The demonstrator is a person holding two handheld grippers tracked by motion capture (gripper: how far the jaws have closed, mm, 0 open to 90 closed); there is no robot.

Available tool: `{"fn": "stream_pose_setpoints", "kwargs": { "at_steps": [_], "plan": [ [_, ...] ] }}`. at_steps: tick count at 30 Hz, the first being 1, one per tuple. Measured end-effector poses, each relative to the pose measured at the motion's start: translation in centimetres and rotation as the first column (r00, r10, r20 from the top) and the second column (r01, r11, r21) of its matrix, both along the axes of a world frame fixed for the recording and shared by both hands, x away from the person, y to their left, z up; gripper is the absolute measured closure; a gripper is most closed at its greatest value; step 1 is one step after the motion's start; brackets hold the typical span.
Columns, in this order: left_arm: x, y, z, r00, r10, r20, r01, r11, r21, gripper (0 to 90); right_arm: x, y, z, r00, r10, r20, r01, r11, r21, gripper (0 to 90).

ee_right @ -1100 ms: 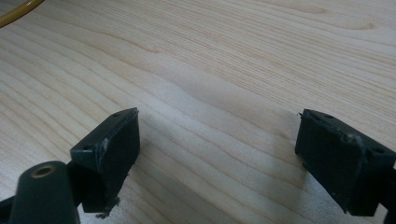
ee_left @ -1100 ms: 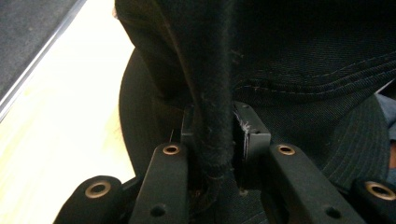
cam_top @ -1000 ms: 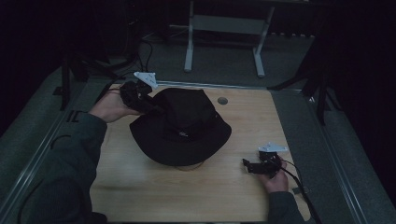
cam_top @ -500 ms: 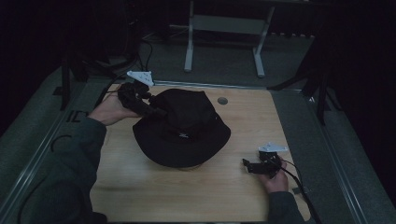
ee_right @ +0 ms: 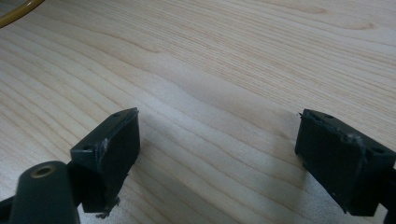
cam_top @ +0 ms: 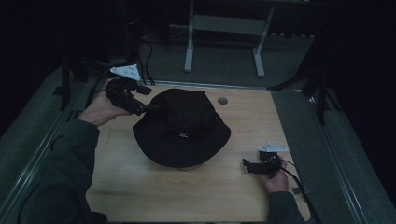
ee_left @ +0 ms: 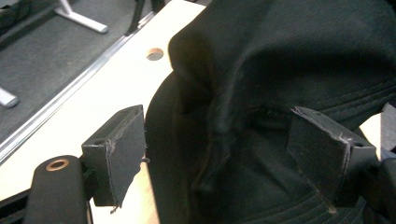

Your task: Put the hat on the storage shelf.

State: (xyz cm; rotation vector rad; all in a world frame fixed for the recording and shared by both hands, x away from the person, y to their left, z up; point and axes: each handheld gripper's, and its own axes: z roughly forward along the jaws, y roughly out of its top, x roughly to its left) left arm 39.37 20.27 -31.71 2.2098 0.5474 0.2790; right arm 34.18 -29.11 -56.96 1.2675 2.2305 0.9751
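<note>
A black bucket hat lies crown up in the middle of the wooden table. My left gripper is at the hat's far left side, held by a hand in a green sleeve. In the left gripper view its jaws stand wide apart, and the hat bulges between them, its creased crown and brim in the gap; the left gripper is open. My right gripper rests near the table's front right, away from the hat. The right gripper is open over bare wood.
A small round hole sits in the tabletop behind the hat. Metal rails run along the table's left and right edges. A grey metal stand is on the floor beyond the table. A yellow cable crosses a corner of the right gripper view.
The left hand and its gripper have shifted slightly left and toward the person at the hat's edge. The hat has barely moved. The right gripper has stayed put.
</note>
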Motion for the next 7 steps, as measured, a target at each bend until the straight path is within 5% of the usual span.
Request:
{"fn": "stream_pose_setpoints", "kwargs": {
  "at_steps": [4, 7],
  "plan": [
    [-0.4, 1.0, 0.1, 0.9999, 0.013, 0.005, -0.013, 0.9992, -0.039, 22.1, 0.0, 0.0, 0.0, 1.0000, 0.000, 0.000, 0.000, 1.000, 0.000, 13.8],
    [-0.7, 1.6, -0.1, 0.9991, 0.037, 0.018, -0.037, 0.9989, -0.029, 22.5, 0.0, 0.0, 0.0, 1.0000, 0.000, 0.000, 0.000, 1.000, 0.000, 13.8]
  ]
}}
